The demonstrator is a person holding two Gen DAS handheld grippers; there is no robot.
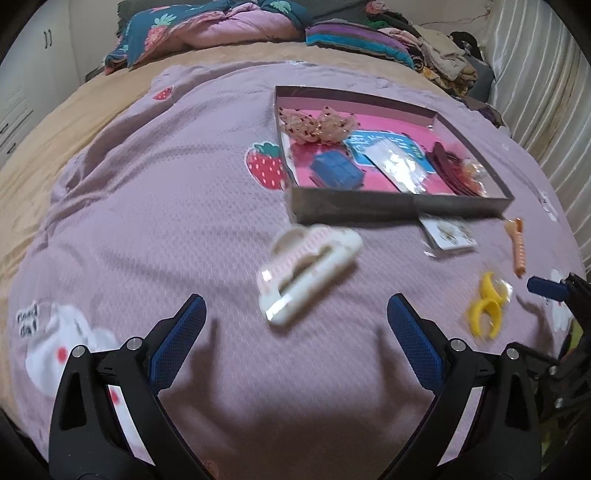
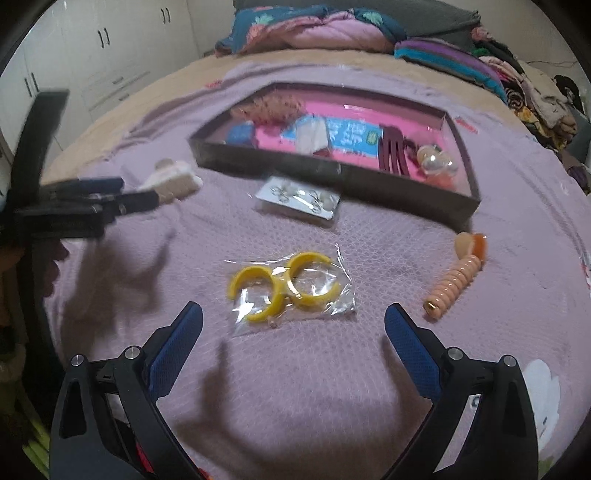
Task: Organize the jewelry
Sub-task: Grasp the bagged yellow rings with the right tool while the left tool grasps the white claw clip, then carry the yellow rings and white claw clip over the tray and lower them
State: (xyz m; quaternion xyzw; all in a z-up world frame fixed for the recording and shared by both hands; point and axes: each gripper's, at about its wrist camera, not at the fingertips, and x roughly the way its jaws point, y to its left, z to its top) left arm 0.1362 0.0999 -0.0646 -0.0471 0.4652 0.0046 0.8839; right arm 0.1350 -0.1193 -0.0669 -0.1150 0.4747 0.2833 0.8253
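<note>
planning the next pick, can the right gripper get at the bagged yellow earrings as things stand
Probably yes. The right gripper is open, and the yellow earrings lie in their clear bag on the bedspread just ahead of its fingers, with nothing between them.

Left wrist view: low over a lilac quilted bedspread (image 1: pixel 147 221), facing the headboard end, close to a white-and-pink plastic hair claw (image 1: pixel 308 269). Right wrist view: alongside, same heading, near bagged yellow hoop earrings (image 2: pixel 286 291). Shared: shallow pink-lined cardboard tray (image 1: pixel 399 208) (image 2: pixel 332 170), claw, earrings.

A lilac waffle-textured blanket with strawberry prints (image 1: pixel 166 206) covers the bed; far off — a rumpled pink-and-teal quilt (image 2: pixel 306 31), folded clothes (image 1: pixel 439 48) far right, white cupboards (image 2: pixel 92 48) far left.
</note>
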